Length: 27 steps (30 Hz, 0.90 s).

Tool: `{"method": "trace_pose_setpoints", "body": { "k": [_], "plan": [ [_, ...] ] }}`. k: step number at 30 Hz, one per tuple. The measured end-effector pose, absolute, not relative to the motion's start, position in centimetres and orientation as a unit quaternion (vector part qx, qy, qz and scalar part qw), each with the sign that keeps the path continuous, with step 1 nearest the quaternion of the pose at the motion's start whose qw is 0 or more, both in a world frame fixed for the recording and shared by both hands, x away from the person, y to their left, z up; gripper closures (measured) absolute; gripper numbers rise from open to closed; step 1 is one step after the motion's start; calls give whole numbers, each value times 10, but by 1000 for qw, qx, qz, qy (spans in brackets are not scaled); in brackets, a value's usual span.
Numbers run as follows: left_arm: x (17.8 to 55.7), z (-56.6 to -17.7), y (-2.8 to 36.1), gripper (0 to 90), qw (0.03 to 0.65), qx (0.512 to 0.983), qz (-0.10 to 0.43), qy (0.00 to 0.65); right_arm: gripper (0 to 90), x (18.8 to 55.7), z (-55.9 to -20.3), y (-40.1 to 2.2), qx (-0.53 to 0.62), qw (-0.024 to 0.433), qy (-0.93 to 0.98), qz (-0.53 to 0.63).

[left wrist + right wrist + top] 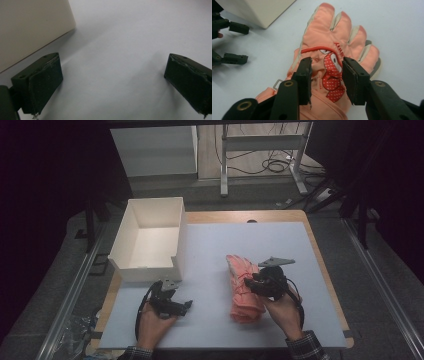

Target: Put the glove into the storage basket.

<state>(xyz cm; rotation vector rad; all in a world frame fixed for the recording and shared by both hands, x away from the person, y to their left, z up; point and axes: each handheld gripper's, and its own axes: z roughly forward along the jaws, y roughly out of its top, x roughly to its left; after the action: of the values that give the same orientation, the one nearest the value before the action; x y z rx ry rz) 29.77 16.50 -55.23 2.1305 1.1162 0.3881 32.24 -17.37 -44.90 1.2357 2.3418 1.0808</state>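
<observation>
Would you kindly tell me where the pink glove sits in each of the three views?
High view: pink glove right of centre, under the right gripper.
Left gripper view: not in it.
Right gripper view: centre, beneath the fingers.
Shared landmark: white box.

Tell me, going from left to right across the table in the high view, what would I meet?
White box → left gripper, resting open on the mat → pink glove → right gripper, its jaws part open over the glove's middle.
</observation>
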Motion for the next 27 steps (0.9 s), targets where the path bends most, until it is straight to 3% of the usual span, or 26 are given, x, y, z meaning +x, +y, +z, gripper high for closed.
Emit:
{"method": "trace_pose_setpoints", "body": {
  "k": [15, 27],
  "plan": [
    [298, -552, 165, 15, 345, 821, 150, 430, 566, 319, -452, -211, 426, 165, 810, 368],
    [298, -552, 165, 15, 344, 822, 150, 429, 859, 305, -493, -240, 419, 136, 820, 365]
  ]
}}
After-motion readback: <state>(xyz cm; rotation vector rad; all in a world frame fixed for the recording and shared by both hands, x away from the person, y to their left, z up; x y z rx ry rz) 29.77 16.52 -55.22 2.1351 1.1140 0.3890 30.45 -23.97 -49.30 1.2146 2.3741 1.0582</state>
